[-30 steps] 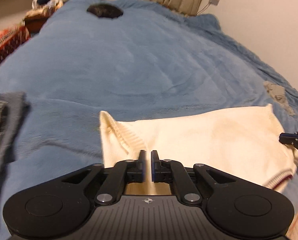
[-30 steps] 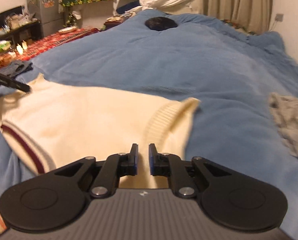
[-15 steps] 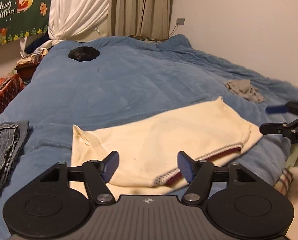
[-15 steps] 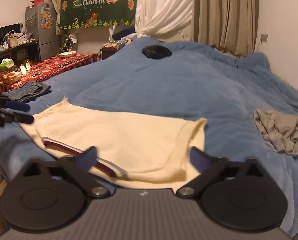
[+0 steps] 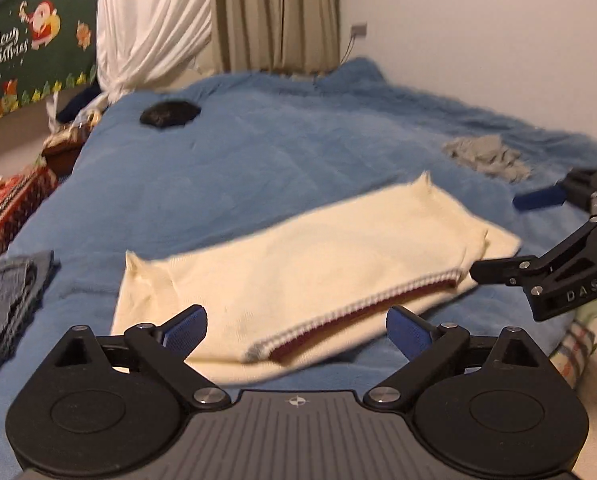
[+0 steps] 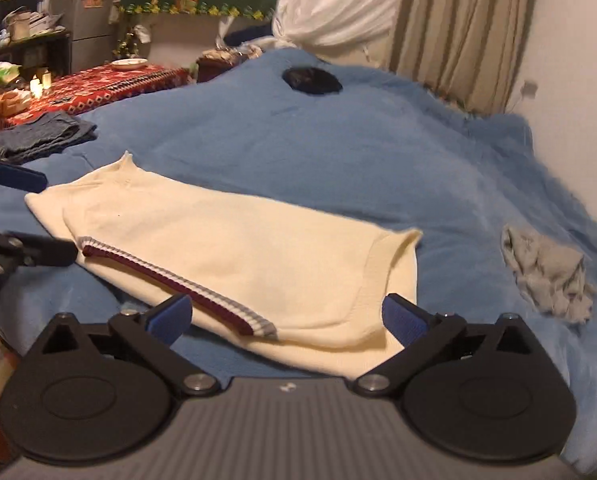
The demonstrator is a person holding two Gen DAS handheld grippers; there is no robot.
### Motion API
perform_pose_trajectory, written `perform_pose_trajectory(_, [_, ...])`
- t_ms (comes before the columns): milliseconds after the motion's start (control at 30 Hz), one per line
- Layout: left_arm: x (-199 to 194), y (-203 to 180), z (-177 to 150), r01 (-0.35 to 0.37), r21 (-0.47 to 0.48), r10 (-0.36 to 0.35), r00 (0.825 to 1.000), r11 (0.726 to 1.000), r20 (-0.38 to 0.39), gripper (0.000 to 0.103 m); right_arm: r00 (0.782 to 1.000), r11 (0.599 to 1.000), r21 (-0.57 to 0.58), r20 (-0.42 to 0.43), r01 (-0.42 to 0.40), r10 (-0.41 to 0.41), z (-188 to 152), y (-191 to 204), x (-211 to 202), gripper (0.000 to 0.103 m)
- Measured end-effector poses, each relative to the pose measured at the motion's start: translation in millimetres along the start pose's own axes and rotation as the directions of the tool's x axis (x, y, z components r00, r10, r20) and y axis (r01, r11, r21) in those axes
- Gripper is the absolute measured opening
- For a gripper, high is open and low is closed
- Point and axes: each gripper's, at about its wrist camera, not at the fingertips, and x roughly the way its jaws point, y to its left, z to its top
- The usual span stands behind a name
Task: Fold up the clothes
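Both views sat low over the near edge of the bed (image 5: 282,160), looking forward and downward along their own grippers toward the far edge and the curtain (image 5: 274,12). The left wrist view stood toward the near left corner, facing slightly right, with the right gripper (image 5: 514,236) at its right border. The right wrist view stood toward the near right corner, with the left gripper (image 6: 38,214) at its left border. Both were close to the sweater (image 5: 298,256), and shared it, the grey cloth (image 6: 546,272) and the dark item (image 6: 312,80) near the far edge.

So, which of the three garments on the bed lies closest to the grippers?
The cream sweater with the dark red hem stripe, folded flat just ahead of both open grippers. The crumpled grey cloth and folded jeans lie farther off at the sides.
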Motion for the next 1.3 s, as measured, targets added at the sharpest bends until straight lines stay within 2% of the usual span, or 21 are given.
perform_pose_trajectory(133, [7.7,-7.0,0.7,-0.064,-0.003,0.063,0.996,0.998,-0.064,0.098,0.999,0.999,0.053,-0.039,0.011,-0.009,1.3,7.6,4.0,0.102])
perform_pose_trajectory(200, [9.7,-8.6,1.8,-0.081,-0.006,0.08,0.993,0.997,-0.084,0.098,1.0,0.999,0.051,-0.027,0.002,-0.001,2.1,10.7,3.9,0.102])
perform_pose_trajectory(300, [8.7,-3.1,3.1,-0.028,-0.056,0.024,0.998,0.998,-0.065,0.092,0.999,0.991,0.127,-0.023,-0.032,0.036,4.9,8.4,7.0,0.102])
perform_pose_trajectory(367, [8.1,1.7,2.5,-0.03,-0.136,0.027,0.999,0.99,-0.027,0.091,0.998,0.98,0.193,-0.025,-0.053,0.059,6.9,5.8,10.6,0.102])
perform_pose_trajectory(433, [8.6,7.8,1.6,-0.025,-0.22,0.027,1.0,0.975,0.006,0.084,0.997,0.971,0.231,-0.005,-0.068,0.071,7.1,5.4,13.0,0.097])
perform_pose_trajectory(467, [10.9,11.0,2.6,-0.001,-0.256,0.003,1.0,0.967,0.008,0.063,0.998,0.974,0.216,0.024,-0.07,0.066,5.3,8.7,13.3,0.085])
perform_pose_trajectory(500, [15.7,13.8,3.0,0.013,-0.286,-0.015,1.0,0.958,-0.004,0.033,0.998,0.977,0.206,0.029,-0.062,0.058,3.8,12.6,16.4,0.069])
perform_pose_trajectory(533, [21.2,16.5,3.1,0.022,-0.316,-0.03,0.999,0.949,-0.02,0.02,0.998,0.979,0.197,0.027,-0.052,0.048,2.5,16.5,20.3,0.056])
perform_pose_trajectory(567, [27.7,18.6,2.3,0.031,-0.339,-0.044,0.999,0.94,-0.031,0.003,0.999,0.981,0.189,0.025,-0.042,0.038,1.2,20.5,24.2,0.026])
perform_pose_trajectory(600, [33.3,20.1,0.8,0.052,-0.361,-0.066,0.997,0.931,-0.027,0.003,0.999,0.979,0.202,0.011,-0.04,0.038,0.0,22.6,31.2,0.017])
perform_pose_trajectory(633, [38.4,21.5,-0.9,0.076,-0.383,-0.09,0.996,0.92,-0.02,0.003,0.999,0.973,0.225,-0.003,-0.044,0.046,-1.3,23.0,38.9,0.016])
perform_pose_trajectory(667, [42.1,22.1,-2.3,0.106,-0.398,-0.118,0.993,0.911,-0.007,0.003,0.999,0.969,0.244,-0.004,-0.045,0.047,-3.0,24.0,45.4,0.009])
perform_pose_trajectory(700, [44.7,21.1,-3.7,0.133,-0.403,-0.142,0.99,0.905,0.008,0.003,0.999,0.968,0.248,0.007,-0.044,0.043,-4.8,26.5,49.9,0.007])
perform_pose_trajectory(767, [48.5,17.3,-7.1,0.172,-0.397,-0.177,0.984,0.902,0.026,0.003,0.998,0.97,0.236,0.045,-0.055,0.046,-9.2,33.8,54.3,0.007])
perform_pose_trajectory(833, [56.4,12.9,-13.6,0.188,-0.388,-0.201,0.98,0.902,0.007,0.003,0.996,0.967,0.239,0.031,-0.093,0.088,-16.8,41.6,62.7,0.007])
perform_pose_trajectory(933, [69.2,6.2,-29.2,0.154,-0.352,-0.181,0.982,0.923,-0.045,0.002,0.995,0.967,0.234,-0.001,-0.096,0.099,-39.2,51.9,72.7,0.007])
perform_pose_trajectory(1033, [69.0,5.7,-42.0,0.161,-0.337,-0.188,0.981,0.928,-0.049,0.003,0.992,0.966,0.229,-0.011,-0.123,0.129,-54.0,56.1,71.9,0.007])
perform_pose_trajectory(1133, [60.6,7.9,-41.8,0.184,-0.338,-0.208,0.978,0.923,-0.036,0.002,0.988,0.963,0.226,-0.005,-0.147,0.152,-55.4,55.5,64.7,0.007])
perform_pose_trajectory(1300, [45.1,13.9,-32.5,0.252,-0.364,-0.256,0.966,0.897,0.038,0.002,0.975,0.952,0.218,0.101,-0.214,0.196,-34.8,53.0,49.1,0.008])
